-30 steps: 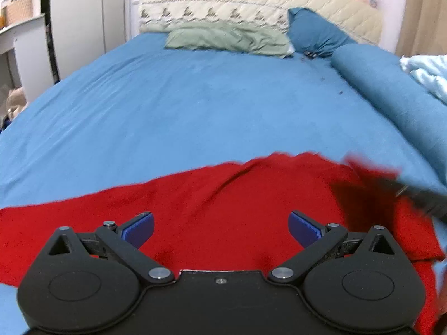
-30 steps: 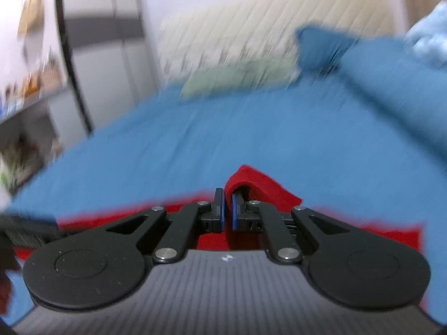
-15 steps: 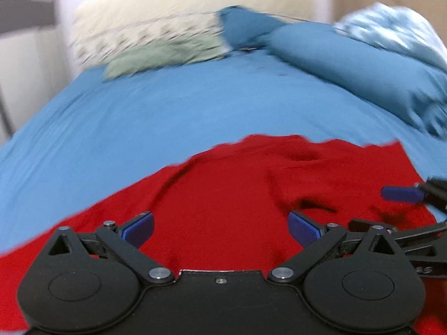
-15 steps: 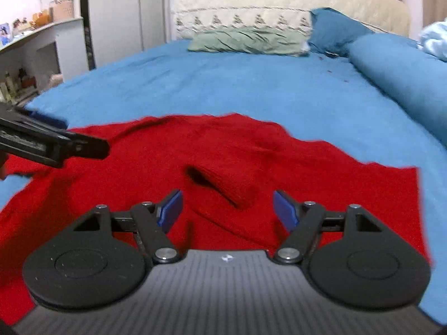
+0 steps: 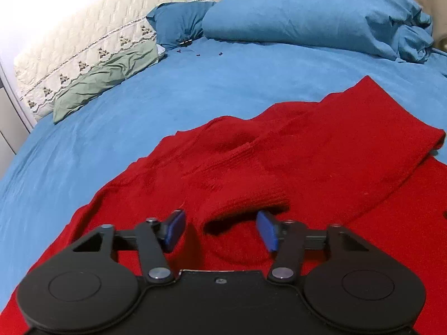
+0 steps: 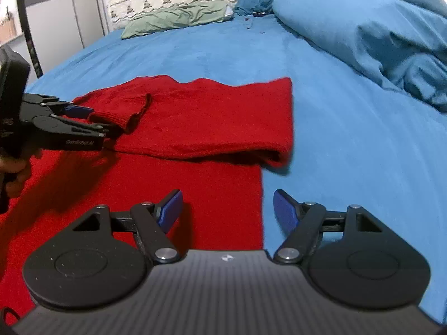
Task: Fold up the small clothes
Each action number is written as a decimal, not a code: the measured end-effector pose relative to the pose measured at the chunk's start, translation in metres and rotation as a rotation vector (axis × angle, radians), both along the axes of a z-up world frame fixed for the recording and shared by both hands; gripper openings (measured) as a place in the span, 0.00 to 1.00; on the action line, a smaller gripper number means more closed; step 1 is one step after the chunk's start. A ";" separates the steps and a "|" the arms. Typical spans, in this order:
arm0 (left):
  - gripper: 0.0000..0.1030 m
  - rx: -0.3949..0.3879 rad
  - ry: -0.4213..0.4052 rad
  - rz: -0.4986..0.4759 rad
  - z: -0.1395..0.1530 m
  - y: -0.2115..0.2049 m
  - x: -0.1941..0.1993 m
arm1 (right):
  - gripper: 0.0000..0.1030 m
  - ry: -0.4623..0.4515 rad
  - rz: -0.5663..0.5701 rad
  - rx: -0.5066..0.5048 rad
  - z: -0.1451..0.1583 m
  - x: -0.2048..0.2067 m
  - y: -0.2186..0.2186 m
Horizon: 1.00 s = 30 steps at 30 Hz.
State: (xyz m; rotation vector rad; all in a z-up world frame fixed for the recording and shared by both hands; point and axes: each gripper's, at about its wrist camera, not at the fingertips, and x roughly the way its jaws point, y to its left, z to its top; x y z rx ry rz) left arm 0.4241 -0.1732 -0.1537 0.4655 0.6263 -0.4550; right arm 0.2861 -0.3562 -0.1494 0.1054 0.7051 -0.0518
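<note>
A red knit sweater (image 5: 321,150) lies spread on the blue bed (image 5: 139,117). Its right sleeve is folded across the body, and the ribbed cuff (image 5: 248,206) lies just ahead of my left gripper (image 5: 222,230), which is open with the cuff between its blue pads. In the right wrist view the sweater (image 6: 195,128) shows with the folded sleeve on top, and the left gripper (image 6: 83,117) is at the cuff (image 6: 123,111). My right gripper (image 6: 227,209) is open and empty, hovering over the sweater's right side edge.
A rolled blue duvet (image 6: 377,33) runs along the right side of the bed. A green pillow (image 5: 106,81) and a blue pillow (image 5: 178,25) lie against the quilted headboard (image 5: 111,22). A grey wardrobe (image 6: 56,19) stands at the left.
The right gripper opened and let go of the sleeve, leaving it folded across the body, then drew back to the right edge. The left gripper swung over to the cuff.
</note>
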 end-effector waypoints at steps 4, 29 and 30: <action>0.23 -0.011 -0.014 0.022 0.002 -0.003 0.006 | 0.85 -0.007 -0.019 0.033 -0.001 -0.006 -0.007; 0.04 -0.558 0.208 0.392 0.003 0.099 0.040 | 1.00 -0.003 -0.096 -0.061 -0.012 0.021 0.000; 0.04 -0.576 0.177 0.394 0.009 0.103 0.037 | 1.00 -0.002 -0.100 -0.074 -0.014 0.025 0.000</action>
